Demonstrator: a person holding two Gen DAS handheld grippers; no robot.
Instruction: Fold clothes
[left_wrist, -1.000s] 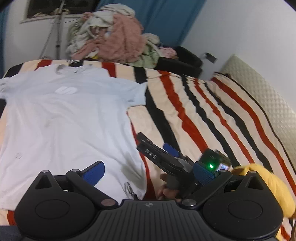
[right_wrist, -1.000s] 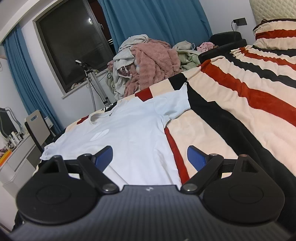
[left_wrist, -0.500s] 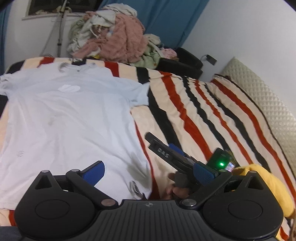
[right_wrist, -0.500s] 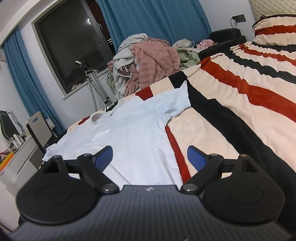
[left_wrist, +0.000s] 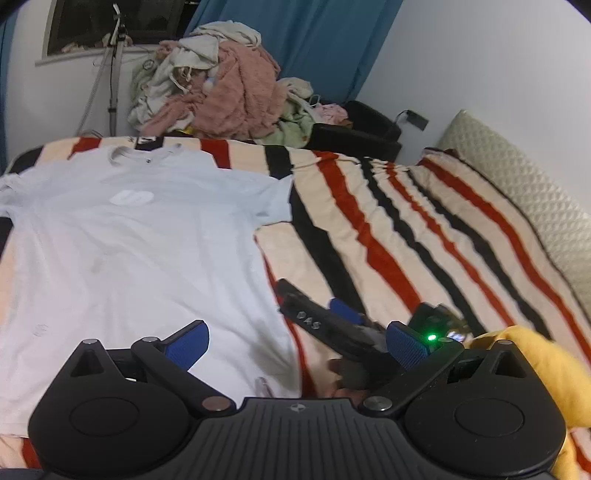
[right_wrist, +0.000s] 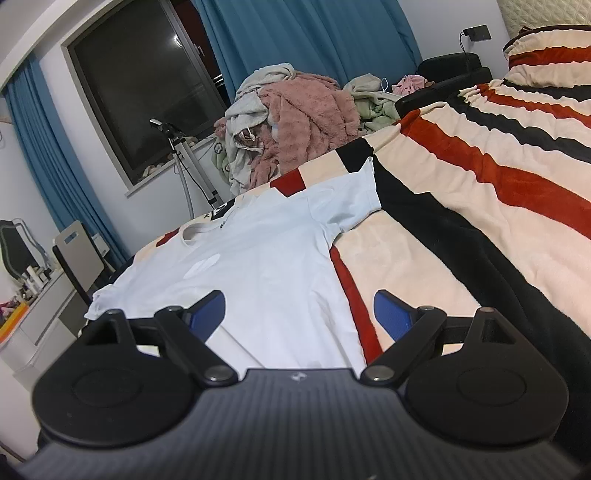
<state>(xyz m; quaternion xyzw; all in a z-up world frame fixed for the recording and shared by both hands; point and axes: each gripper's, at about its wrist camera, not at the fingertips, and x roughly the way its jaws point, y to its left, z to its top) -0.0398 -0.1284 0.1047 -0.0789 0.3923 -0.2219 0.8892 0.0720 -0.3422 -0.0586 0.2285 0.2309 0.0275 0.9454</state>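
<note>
A pale blue T-shirt (left_wrist: 140, 251) lies flat, front up, on the striped blanket (left_wrist: 406, 229), collar toward the far edge. My left gripper (left_wrist: 295, 341) is open above the shirt's near right hem, holding nothing. Through it I see my right gripper's body (left_wrist: 332, 328) low over the blanket beside the hem, a hand under it. In the right wrist view the T-shirt (right_wrist: 266, 273) spreads ahead and to the left. My right gripper (right_wrist: 299, 312) is open over the shirt's right edge, empty, and the near hem is hidden under it.
A heap of unfolded clothes (left_wrist: 221, 92) sits past the bed's far edge, next to a tripod (right_wrist: 188, 166). A yellow cloth (left_wrist: 535, 369) lies near right. A padded headboard (left_wrist: 517, 192) bounds the right side. A desk and chair (right_wrist: 74, 254) stand left of the bed.
Both grippers have drifted slightly; the shirt appears a little farther from the left camera and the right gripper sits a bit more to the right. Both stay open.
</note>
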